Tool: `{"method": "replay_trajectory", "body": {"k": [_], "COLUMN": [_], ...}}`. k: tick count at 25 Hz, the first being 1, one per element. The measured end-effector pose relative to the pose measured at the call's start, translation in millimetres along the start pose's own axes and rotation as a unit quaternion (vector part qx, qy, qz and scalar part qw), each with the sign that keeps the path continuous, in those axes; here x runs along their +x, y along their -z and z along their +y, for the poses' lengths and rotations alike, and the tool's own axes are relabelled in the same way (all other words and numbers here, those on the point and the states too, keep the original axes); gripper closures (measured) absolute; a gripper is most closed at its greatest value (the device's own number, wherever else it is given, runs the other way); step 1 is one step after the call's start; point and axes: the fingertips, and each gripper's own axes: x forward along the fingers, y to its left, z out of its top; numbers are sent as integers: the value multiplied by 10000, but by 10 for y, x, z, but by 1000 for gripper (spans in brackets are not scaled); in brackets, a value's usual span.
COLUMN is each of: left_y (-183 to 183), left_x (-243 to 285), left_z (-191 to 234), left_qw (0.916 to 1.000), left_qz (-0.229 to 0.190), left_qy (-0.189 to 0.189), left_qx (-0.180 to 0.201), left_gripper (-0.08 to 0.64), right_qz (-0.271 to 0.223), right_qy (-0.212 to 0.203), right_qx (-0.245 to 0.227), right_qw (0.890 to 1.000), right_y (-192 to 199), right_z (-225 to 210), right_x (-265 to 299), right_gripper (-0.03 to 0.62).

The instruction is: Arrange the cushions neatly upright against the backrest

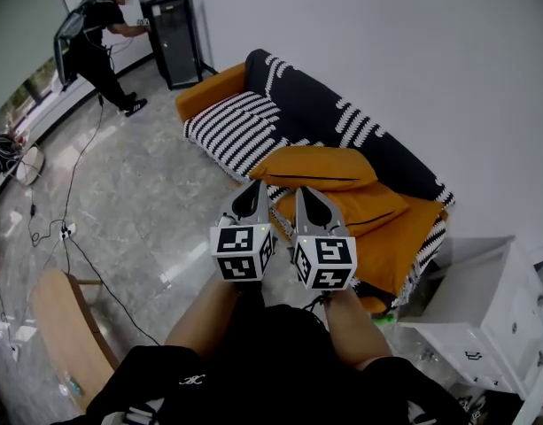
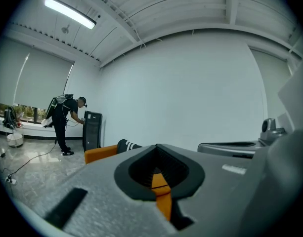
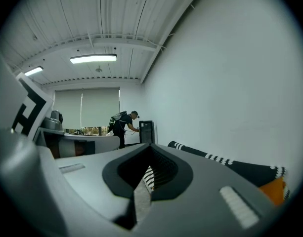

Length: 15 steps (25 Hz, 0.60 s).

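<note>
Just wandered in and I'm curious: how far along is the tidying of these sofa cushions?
Nothing looks done yet. The upper orange cushion lies flat on the lower orange cushion, and a striped cushion lies flat at the seat's far end. Nothing is in hand: the left gripper and right gripper are both shut and empty, held in front of the sofa. Left: standing every cushion against the backrest.

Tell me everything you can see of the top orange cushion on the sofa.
The top orange cushion is a plump, rectangular fabric pillow with a dark seam line along its near edge. It lies flat, not upright, stacked on a second orange cushion, its far edge by the black-and-white throw behind it.
</note>
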Motion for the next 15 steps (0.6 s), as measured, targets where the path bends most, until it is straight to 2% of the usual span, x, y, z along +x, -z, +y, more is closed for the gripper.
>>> {"method": "replay_trajectory", "body": {"k": [9, 15], "left_y": [-108, -207], "left_x": [910, 1559], "left_z": [418, 886], "left_qw": [9988, 9970], "left_qz": [199, 359], "left_qy": [441, 686], "left_qx": [-58, -74], "left_gripper": [552, 552], "right_qz": [193, 338], "right_qy": [330, 571], "right_qx": [-89, -117], "right_qw": [9992, 9977], "right_y": [-40, -110], "right_z": [-234, -355], "right_x": [937, 1704], "right_gripper": [584, 584]}}
